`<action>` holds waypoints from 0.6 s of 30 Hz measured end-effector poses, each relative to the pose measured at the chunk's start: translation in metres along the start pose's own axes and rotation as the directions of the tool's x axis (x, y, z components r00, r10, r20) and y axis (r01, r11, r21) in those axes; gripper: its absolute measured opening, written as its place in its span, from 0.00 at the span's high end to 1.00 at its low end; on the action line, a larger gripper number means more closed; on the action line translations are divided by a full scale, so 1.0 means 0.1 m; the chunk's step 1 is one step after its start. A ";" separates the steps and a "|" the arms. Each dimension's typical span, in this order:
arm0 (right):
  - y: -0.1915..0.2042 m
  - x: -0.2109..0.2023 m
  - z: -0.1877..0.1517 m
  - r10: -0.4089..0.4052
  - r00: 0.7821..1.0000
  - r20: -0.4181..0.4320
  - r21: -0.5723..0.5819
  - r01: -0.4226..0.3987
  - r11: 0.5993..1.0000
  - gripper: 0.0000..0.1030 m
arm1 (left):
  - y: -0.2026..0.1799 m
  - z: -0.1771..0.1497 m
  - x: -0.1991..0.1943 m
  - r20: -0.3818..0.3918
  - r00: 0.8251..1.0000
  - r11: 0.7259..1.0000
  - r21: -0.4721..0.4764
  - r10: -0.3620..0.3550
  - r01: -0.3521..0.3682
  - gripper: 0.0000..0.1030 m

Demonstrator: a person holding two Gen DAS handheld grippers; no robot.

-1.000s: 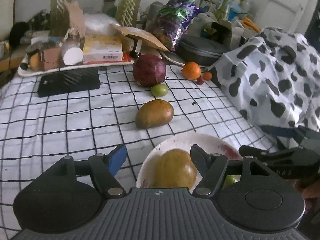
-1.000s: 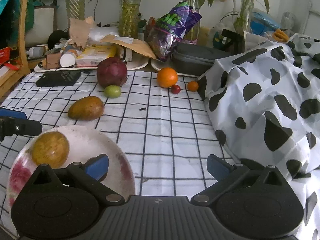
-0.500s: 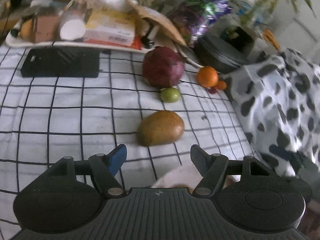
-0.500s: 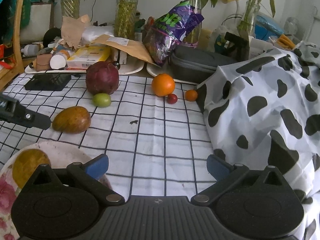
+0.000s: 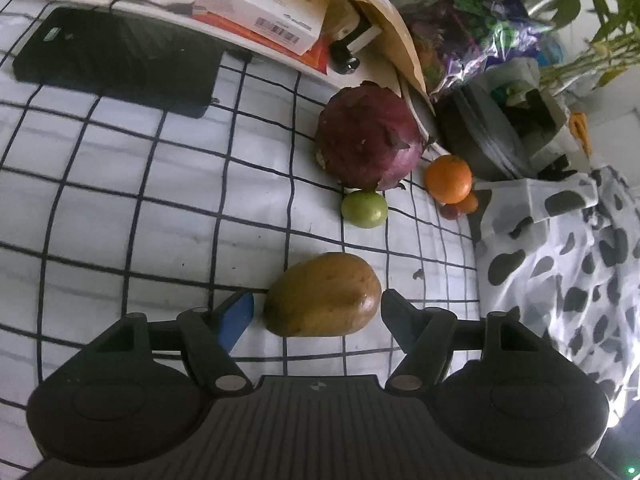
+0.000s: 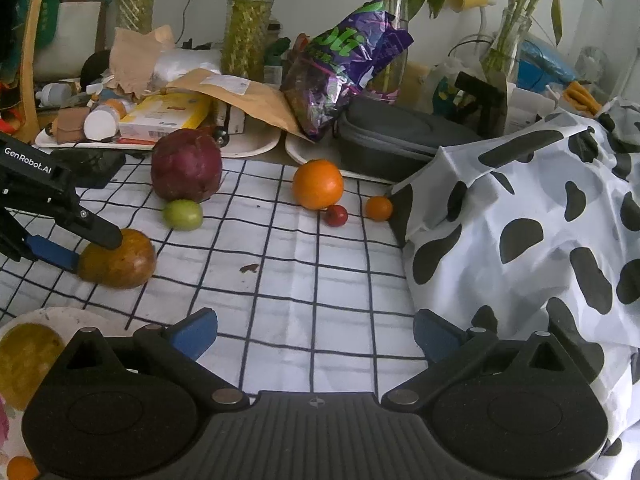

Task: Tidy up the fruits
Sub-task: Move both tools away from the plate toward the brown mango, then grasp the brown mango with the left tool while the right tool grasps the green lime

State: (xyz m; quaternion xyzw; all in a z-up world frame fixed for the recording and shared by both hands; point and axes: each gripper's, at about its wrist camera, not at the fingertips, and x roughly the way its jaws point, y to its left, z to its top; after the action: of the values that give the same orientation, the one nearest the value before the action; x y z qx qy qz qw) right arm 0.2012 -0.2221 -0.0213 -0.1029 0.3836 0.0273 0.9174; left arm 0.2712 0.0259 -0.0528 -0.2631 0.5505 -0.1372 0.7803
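Note:
A yellow-brown mango (image 5: 324,296) lies on the checked cloth between the open fingers of my left gripper (image 5: 318,314); the fingers straddle it with small gaps each side. It also shows in the right wrist view (image 6: 120,260), with the left gripper (image 6: 80,246) around it. Beyond lie a green fruit (image 5: 364,208), a dark red dragon fruit (image 5: 368,136), an orange (image 5: 448,178) and small red and orange fruits (image 6: 336,215). My right gripper (image 6: 316,332) is open and empty above the cloth. A white plate (image 6: 60,316) at lower left holds a yellow fruit (image 6: 24,364).
A black flat device (image 5: 116,60) lies at the back left. A tray (image 5: 240,42) of boxes and bottles, a purple bag (image 6: 344,60), a grey case (image 6: 400,136) and plant vases line the back. A cow-patterned cloth (image 6: 540,232) covers the right side.
My left gripper has moved forward from over the plate to the mango, which now sits between its fingers. My right gripper has moved slightly forward and stays open.

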 end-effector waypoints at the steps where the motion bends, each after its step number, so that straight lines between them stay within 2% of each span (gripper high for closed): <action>1: -0.01 0.02 0.01 -0.002 1.000 -0.002 0.002 0.002 1.000 0.00 | -0.03 0.01 0.02 -0.004 1.000 1.000 0.012 0.010 -0.010 0.33; 6: -0.05 0.08 0.05 -0.006 1.000 -0.005 0.002 0.006 1.000 0.00 | -0.21 0.01 0.10 -0.019 0.997 0.996 0.048 0.076 -0.075 0.27; 12: -0.10 0.11 0.07 -0.016 1.000 -0.006 0.015 0.016 1.000 0.00 | -0.39 0.02 0.19 -0.024 0.981 0.981 0.033 0.192 -0.192 0.26; 18: -0.11 0.12 0.07 -0.015 1.000 -0.011 0.019 0.016 1.000 0.00 | -0.57 -0.01 0.29 -0.008 0.946 0.945 0.048 0.324 -0.323 0.26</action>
State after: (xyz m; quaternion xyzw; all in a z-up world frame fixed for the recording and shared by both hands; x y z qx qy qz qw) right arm 0.2158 -0.2322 -0.0232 -0.0975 0.3879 0.0160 0.9164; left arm 0.2853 -0.0359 -0.0440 -0.1501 0.5889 -0.0222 0.7939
